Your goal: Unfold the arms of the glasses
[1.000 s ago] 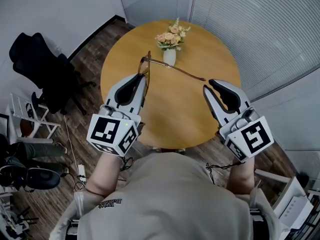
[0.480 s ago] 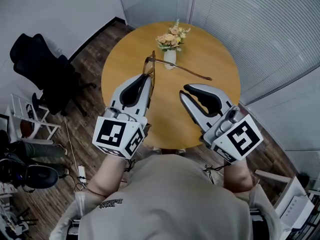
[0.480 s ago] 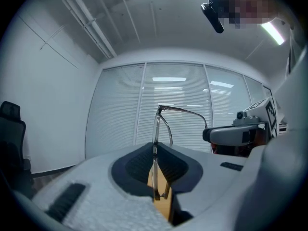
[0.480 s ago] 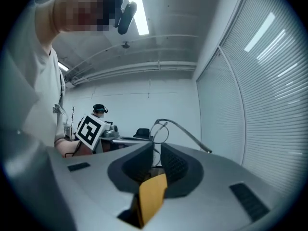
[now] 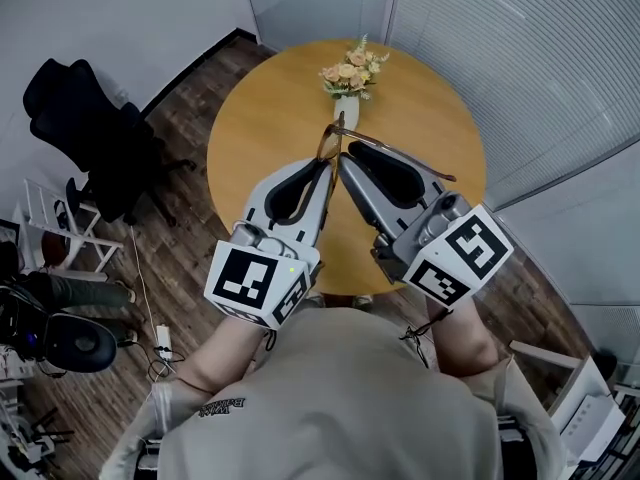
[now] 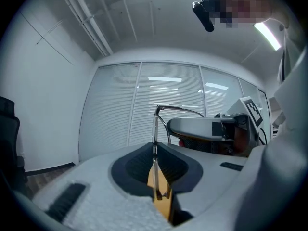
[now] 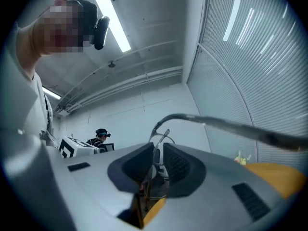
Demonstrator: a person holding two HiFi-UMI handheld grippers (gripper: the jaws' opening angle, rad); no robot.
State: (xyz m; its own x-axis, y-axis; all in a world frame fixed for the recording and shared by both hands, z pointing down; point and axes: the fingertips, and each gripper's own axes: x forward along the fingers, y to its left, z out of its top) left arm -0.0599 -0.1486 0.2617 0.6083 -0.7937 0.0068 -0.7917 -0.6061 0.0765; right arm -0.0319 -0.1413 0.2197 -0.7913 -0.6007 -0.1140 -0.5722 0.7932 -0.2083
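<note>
Right gripper [image 5: 343, 160] has swung in beside left gripper [image 5: 324, 171], glasses [image 5: 331, 136] between both jaws.

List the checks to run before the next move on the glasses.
1. Left gripper jaws shut on the glasses frame: ok.
2. One arm unfolded: ok.
3. Frame sits between the right gripper jaws: ok.
4. Right jaws pressing on the frame: cannot tell.
5. Whether the other arm is folded: cannot tell.
</note>
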